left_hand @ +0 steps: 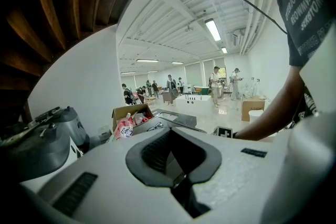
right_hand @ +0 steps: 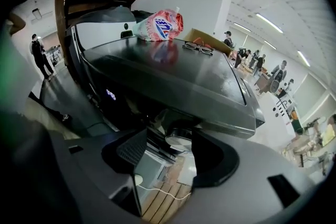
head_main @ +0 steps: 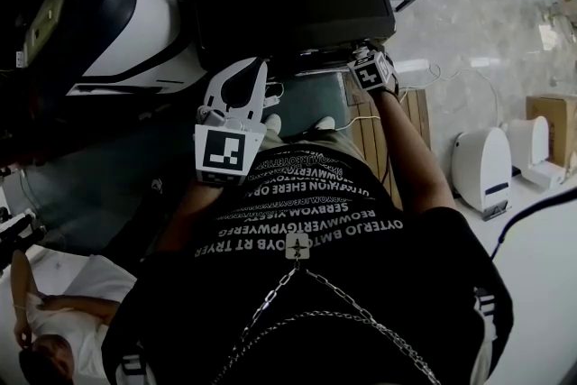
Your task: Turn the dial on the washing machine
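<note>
Right gripper (right_hand: pixel 170 136), jaws spread, brackets the round silver dial (right_hand: pixel 180 139) at the front edge of the black, flat-topped washing machine (right_hand: pixel 173 76); contact is not discernible. Left gripper (left_hand: pixel 172 130), jaws pressed together and empty, hangs beside the person's black printed shirt (head_main: pixel 297 221).

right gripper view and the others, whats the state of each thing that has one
right gripper: open, jaws either side of the dial
dial: between the right jaws, not clamped
left gripper: shut, nothing in it
washing machine lid: shut
detergent pouch: lying on the lid
glasses: lying on the lid
</note>
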A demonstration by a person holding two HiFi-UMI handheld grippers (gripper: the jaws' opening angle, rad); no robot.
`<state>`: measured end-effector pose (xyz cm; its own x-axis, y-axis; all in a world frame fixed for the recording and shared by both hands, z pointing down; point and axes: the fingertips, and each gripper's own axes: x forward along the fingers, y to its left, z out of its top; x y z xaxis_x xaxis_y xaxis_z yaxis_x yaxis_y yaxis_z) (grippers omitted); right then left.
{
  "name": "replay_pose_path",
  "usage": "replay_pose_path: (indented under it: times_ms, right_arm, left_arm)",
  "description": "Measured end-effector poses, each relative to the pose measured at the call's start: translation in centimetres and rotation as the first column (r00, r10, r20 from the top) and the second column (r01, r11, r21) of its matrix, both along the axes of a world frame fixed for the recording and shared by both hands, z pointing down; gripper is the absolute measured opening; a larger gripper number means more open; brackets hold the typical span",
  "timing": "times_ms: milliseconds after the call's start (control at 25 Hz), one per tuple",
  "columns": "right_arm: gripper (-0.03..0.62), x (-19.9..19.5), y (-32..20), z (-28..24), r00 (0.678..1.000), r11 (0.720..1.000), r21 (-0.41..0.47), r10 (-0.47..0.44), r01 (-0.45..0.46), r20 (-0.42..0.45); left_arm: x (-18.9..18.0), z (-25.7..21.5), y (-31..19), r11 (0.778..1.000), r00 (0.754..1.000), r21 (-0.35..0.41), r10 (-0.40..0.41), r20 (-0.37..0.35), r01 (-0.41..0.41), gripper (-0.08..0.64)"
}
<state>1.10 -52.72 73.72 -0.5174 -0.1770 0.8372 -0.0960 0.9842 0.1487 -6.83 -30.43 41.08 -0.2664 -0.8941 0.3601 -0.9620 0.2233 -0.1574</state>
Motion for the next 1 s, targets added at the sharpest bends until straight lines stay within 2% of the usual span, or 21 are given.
replay_pose_path:
  times_ms: [320, 720, 1000]
  right_arm:
    - [0.276, 0.8, -1.6, 1.2, 0.998, 1.000, 0.005, 0.030, -0.030, -0.059]
    - [0.276, 0.8, -1.8, 1.5, 0.998, 0.999, 0.005, 0.034, -0.034, -0.060]
    - [0.285, 0.8, -1.8, 2.2, 0.997, 0.999, -0.026, 0.035, -0.037, -0.067]
  left_arm:
    - [-0.1, -0.1, -0.1, 1.000, 1.000, 0.001, -0.005, -0.003, 0.005, 0.006]
    - [-0.4, 0.0, 0.0, 1.000, 1.000, 0.007, -0.009, -0.005, 0.009, 0.006]
    - [-0.5, -0.1, 0.1, 1.000, 1.000, 0.008, -0.005, 0.000, 0.005, 0.006]
